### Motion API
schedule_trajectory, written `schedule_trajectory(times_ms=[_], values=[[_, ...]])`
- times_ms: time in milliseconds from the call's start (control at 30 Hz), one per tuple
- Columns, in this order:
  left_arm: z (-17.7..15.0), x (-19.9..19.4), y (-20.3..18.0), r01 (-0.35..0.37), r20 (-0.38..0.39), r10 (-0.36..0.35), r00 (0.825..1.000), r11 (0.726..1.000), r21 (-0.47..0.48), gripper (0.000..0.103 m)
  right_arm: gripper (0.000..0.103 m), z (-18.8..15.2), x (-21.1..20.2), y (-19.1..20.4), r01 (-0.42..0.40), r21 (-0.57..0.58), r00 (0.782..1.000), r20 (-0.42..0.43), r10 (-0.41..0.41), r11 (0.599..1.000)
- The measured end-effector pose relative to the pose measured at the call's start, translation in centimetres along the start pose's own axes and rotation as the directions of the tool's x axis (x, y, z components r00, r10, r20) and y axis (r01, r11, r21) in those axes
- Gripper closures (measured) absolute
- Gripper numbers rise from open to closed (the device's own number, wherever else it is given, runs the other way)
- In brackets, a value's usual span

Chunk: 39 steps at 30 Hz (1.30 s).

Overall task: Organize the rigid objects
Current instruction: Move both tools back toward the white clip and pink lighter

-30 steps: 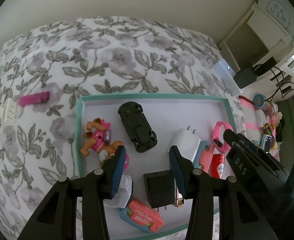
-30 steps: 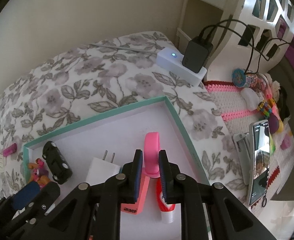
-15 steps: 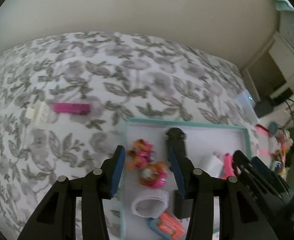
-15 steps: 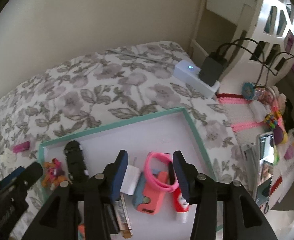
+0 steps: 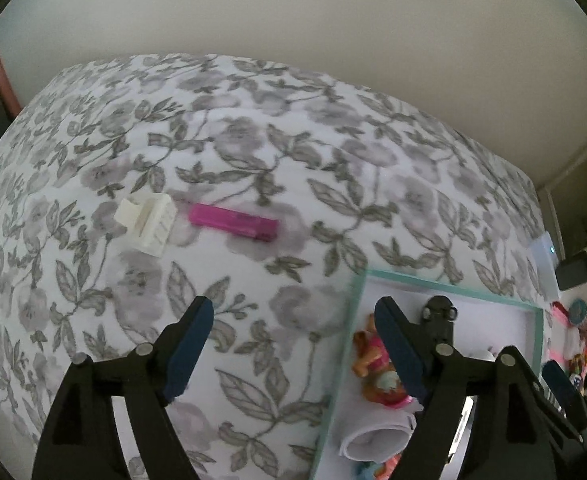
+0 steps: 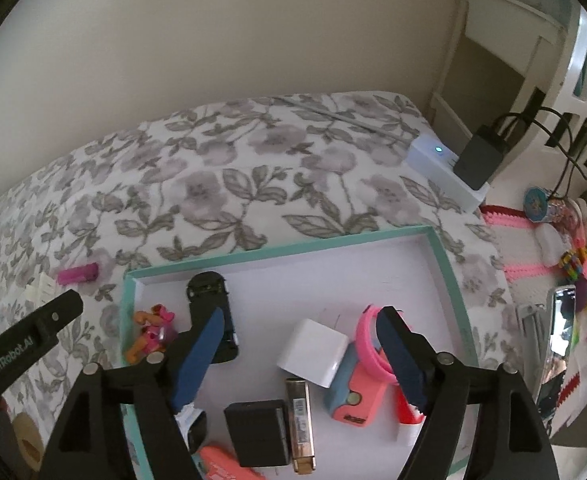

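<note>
A teal-rimmed white tray (image 6: 277,254) lies on the floral bedspread; its rim also shows in the left wrist view (image 5: 355,304). In it are a black toy car (image 6: 209,296), a dog figure (image 6: 151,332), a white charger (image 6: 313,352), a pink bracelet (image 6: 367,344), a black adapter (image 6: 259,432) and other small items. Outside it lie a magenta lighter (image 5: 233,226) and a cream hair clip (image 5: 149,222). My left gripper (image 5: 293,350) is open and empty, above the bedspread short of them. My right gripper (image 6: 299,354) is open and empty above the tray.
A white power strip with a black plug (image 6: 453,168) lies at the bed's far right corner. A pink crochet mat with toys (image 6: 549,240) and a phone (image 6: 561,332) are to the right. A wall runs behind the bed.
My left gripper swung left, off the tray and toward the lighter and clip. My right gripper let go of the pink bracelet, opened wide and pulled back above the tray.
</note>
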State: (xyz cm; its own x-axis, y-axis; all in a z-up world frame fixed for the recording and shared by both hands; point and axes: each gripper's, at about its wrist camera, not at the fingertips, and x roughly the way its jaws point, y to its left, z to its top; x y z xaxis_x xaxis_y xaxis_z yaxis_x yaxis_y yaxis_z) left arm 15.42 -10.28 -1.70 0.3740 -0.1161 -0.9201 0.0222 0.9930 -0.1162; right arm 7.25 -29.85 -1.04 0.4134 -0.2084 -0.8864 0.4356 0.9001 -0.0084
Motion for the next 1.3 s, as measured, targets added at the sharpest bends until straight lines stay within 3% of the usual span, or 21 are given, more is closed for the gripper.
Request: schedule_trajectory(times_ms=[67, 233, 333, 867, 1167, 1300], values=[[0.1, 0.1, 0.6, -0.015, 0.004, 0.016, 1.000, 1.000, -0.016, 0.018, 0.009, 0.0, 0.0, 0.5, -0.007, -0.016, 1.000, 0.001, 0.007, 1.000], [0.6, 0.4, 2.6, -0.060, 0.011, 0.061, 0.998, 0.997, -0.054, 0.017, 0.009, -0.1, -0.1, 2.1, -0.032, -0.051, 0.999, 0.005, 0.033, 0.998], [0.9, 0.4, 4.3, -0.076, 0.013, 0.077, 0.997, 0.993, -0.094, 0.017, 0.000, -0.2, -0.2, 3.2, -0.055, -0.074, 0.998, 0.007, 0.055, 0.996], [2.9, -1.3, 14.5, -0.191, 0.047, 0.211, 0.976, 0.943, -0.273, 0.016, 0.000, -1.4, -1.4, 11.3, -0.191, -0.214, 0.980, 0.010, 0.197, 0.958], [3.3, -1.3, 17.2, -0.171, 0.036, 0.194, 0.980, 0.926, -0.336, 0.016, 0.000, -1.5, -1.0, 14.5, -0.240, -0.247, 0.969, -0.002, 0.248, 0.939], [3.8, -0.8, 16.6, -0.125, 0.035, 0.145, 0.989, 0.932, -0.340, 0.016, 0.000, -1.0, -0.6, 15.5, -0.256, -0.250, 0.964, 0.000, 0.265, 0.934]])
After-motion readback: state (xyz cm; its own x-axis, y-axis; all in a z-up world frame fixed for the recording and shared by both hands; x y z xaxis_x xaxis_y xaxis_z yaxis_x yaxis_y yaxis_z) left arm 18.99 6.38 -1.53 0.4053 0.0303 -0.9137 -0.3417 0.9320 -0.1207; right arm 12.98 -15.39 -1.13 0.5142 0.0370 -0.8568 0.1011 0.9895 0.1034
